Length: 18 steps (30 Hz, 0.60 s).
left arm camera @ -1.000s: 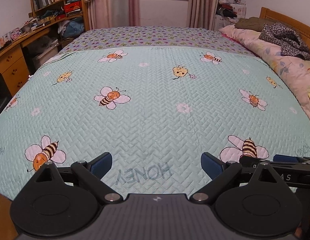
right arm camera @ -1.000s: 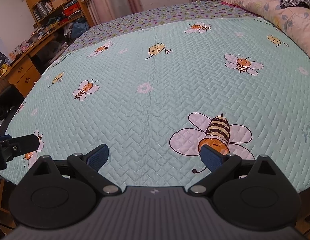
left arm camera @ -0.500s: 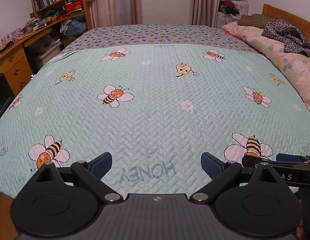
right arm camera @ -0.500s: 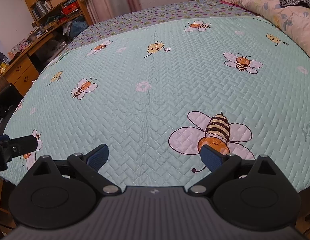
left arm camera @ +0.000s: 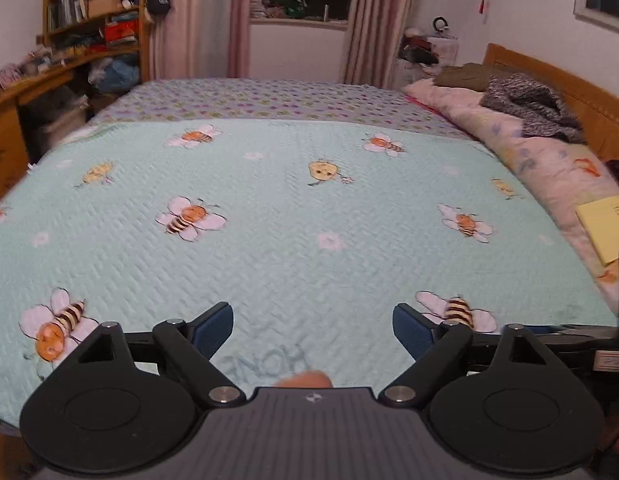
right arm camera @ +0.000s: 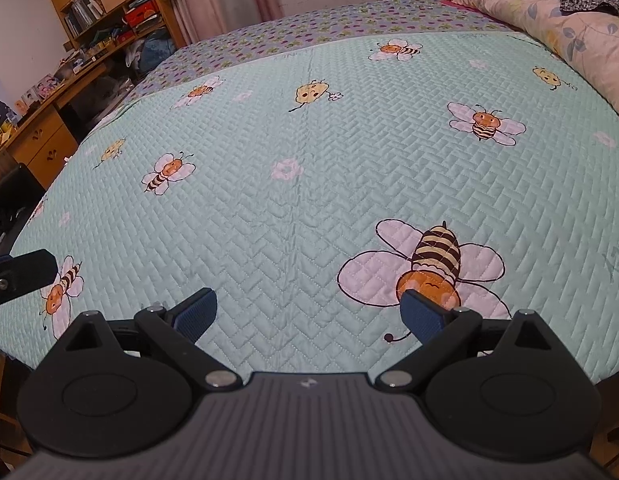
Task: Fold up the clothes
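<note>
While both the left gripper (left arm camera: 312, 328) and right gripper (right arm camera: 308, 314) hang spread and empty over the near edge of the bee quilt (right arm camera: 309, 168), likely staged to reach, the only clothes visible are a dark heap (left arm camera: 529, 106) by the headboard (left arm camera: 549, 76), well apart.

L gripper (left arm camera: 312, 330) over bee quilt (left arm camera: 293, 232), jaws wide apart, nothing btwn them.

Blue pads (left arm camera: 213, 326) hang above the near edge of the mint quilt, w/ upside-down "HONEY" lettering (left arm camera: 265, 362) just below the gap; a fingertip (left arm camera: 303, 380) shows at the gripper body's top edge. Dark speckled garment (left arm camera: 529, 106) lies heaped on the floral pillow (left arm camera: 489, 120) far R, by the wooden headboard (left arm camera: 557, 88). Yellow paper (left arm camera: 607, 228) at R edge. Part of the other gripper (left arm camera: 581, 340) pokes in low R. Bookshelf (left arm camera: 93, 12) and desk far L, curtains (left arm camera: 373, 20) at back. View slightly blurred.
</note>
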Available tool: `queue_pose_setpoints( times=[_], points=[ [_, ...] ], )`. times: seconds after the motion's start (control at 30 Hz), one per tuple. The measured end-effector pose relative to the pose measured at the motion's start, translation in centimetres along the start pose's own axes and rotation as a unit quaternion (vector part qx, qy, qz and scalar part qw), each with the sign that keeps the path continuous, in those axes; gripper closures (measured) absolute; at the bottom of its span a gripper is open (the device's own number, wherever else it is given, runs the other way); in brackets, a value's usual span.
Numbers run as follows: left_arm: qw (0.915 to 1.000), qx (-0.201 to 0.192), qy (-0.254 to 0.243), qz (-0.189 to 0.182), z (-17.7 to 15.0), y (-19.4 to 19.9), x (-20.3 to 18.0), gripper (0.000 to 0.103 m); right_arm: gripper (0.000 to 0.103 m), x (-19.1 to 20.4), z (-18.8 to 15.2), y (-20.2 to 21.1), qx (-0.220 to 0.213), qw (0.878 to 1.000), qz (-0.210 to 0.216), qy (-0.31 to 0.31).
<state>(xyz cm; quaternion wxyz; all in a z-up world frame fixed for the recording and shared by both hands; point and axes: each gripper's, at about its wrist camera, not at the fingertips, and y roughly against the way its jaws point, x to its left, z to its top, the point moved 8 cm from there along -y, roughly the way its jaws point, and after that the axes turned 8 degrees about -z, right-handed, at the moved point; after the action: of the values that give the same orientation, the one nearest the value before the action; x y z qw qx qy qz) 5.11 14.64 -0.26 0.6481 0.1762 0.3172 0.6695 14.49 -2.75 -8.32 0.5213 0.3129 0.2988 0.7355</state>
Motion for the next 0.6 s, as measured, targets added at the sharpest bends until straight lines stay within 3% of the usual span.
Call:
queue_pose_setpoints(
  times=[0.1, 0.37, 0.6],
  points=[
    [0.9998, 0.007, 0.005, -0.017, -0.2, -0.3, -0.1, 0.017, 0.005, 0.0, -0.1, 0.0, 0.001, 1.000, 0.001, 0.000],
    [0.9993, 0.029, 0.017, 0.017, -0.5, -1.4, 1.1, 0.017, 0.005, -0.1, -0.1, -0.2, 0.003, 1.000, 0.001, -0.004],
    [0.9990, 0.032, 0.021, 0.024, -0.4, -1.4, 1.3, 0.013, 0.005, -0.1, -0.1, -0.3, 0.005, 1.000, 0.001, -0.002]
  ],
)
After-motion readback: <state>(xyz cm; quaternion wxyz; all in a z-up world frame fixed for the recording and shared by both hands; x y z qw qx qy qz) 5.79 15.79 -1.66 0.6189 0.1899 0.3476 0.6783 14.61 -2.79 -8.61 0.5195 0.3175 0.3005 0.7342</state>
